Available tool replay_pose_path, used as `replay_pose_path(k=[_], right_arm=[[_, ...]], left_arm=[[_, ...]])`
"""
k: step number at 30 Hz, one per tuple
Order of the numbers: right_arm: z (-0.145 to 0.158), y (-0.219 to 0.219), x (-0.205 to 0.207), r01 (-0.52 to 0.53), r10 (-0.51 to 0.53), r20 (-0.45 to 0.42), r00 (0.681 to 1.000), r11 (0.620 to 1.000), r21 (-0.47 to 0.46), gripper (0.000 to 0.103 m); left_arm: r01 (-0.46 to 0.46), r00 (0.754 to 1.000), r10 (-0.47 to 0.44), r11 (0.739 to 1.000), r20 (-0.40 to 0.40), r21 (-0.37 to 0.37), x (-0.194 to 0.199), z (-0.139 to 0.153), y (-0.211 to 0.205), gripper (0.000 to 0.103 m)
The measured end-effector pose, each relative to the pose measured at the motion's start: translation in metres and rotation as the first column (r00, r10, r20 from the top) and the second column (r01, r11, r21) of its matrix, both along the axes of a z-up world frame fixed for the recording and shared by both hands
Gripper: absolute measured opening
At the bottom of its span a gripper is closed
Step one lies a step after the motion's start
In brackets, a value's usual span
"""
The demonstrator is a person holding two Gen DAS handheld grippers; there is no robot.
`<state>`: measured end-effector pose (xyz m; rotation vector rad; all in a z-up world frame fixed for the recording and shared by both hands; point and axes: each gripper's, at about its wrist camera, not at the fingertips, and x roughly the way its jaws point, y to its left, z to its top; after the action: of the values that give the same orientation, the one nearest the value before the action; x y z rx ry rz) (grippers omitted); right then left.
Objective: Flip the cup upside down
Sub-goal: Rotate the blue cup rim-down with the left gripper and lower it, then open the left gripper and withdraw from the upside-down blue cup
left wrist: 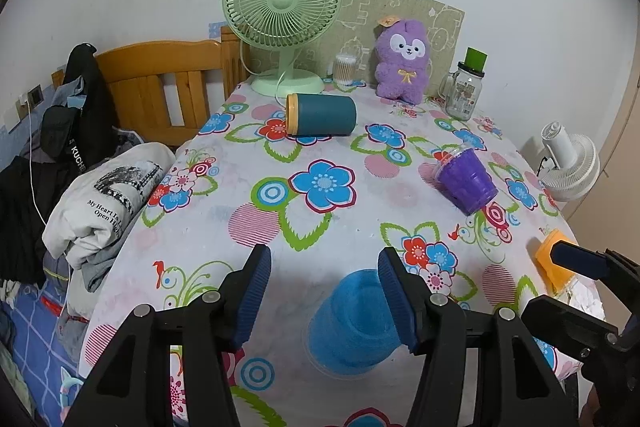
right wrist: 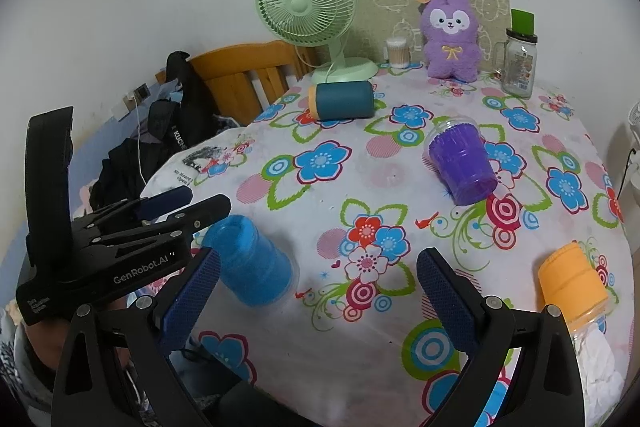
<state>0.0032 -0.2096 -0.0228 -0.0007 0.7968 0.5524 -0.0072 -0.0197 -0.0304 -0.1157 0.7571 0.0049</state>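
Upside down, the blue cup [left wrist: 352, 323] sits just under the wide-open, empty left claw [left wrist: 324, 291].

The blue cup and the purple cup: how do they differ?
The blue cup stands upside down near the table's front edge; the purple cup sits farther back, also rim-down but tilted. The blue cup looks opaque, the purple cup translucent. Both are ribbed plastic tumblers, untouched by either hand-held gripper.
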Motion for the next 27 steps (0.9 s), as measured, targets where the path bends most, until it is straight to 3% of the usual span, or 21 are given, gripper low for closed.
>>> replay_pose_path(k=[4,14,27], right_arm=[[0.000,0.000,0.000,0.002,-0.002,-0.001,1.000,1.000,0.001,0.100],[0.000,0.002,-0.001,0.002,-0.002,0.001,1.000,1.000,-0.002,0.100],[0.019,-0.003,-0.007,0.034,-0.035,0.069,0.997,0.999,0.004,0.100]], left_arm=[[-0.001,1.000,0.001,1.000,0.005,0.000,-0.001,0.001,0.000,0.059],[-0.006,1.000,0.006,1.000,0.029,-0.008,-0.007,0.009,0.004,0.079],[-0.009,0.998,0.010,1.000,0.069,-0.010,-0.016,0.023,0.004,0.084]])
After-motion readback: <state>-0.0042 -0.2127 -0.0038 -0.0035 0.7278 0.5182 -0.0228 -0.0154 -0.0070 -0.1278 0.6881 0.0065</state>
